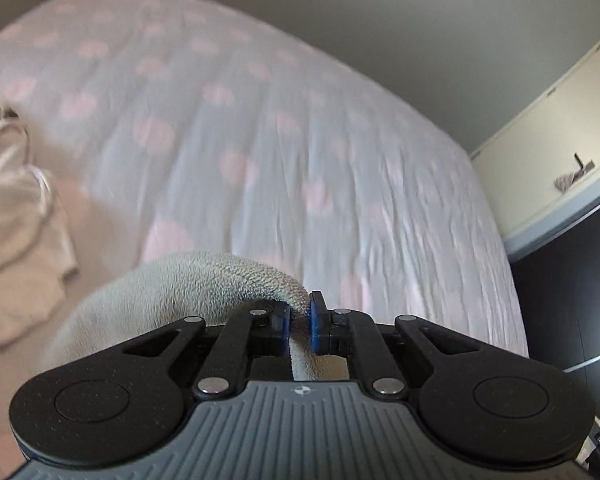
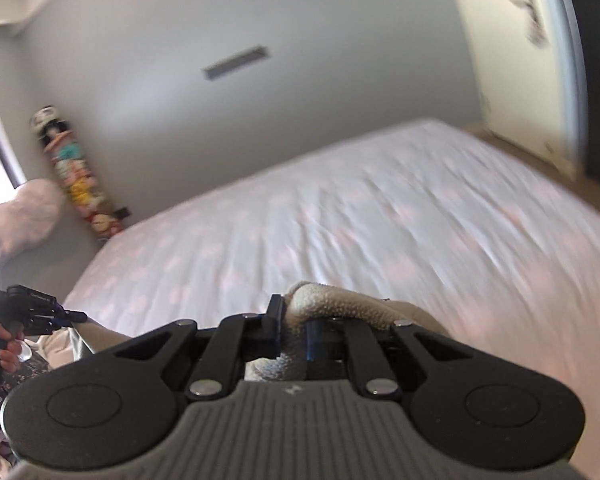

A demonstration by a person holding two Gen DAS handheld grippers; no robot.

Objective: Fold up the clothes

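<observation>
Left tool [image 1: 300, 322], left wrist view: tilted down over the bed [image 1: 340, 160], jaws clamped on a fold of fleecy grey garment [image 1: 172, 288] that trails off to its left. Pale clothes pile [image 1: 16, 220] at far left.

Right tool [image 2: 292, 328], right wrist view: angled slightly downward, jaws pinching the same fleecy cloth, bunched at its tips above the bed. A hand [image 2: 4, 344] grips the other tool's handle, low left.

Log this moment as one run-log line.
left gripper: shut on fleece garment | right gripper: shut on fleece garment | bed: beneath | clothes pile: unfolded
</observation>
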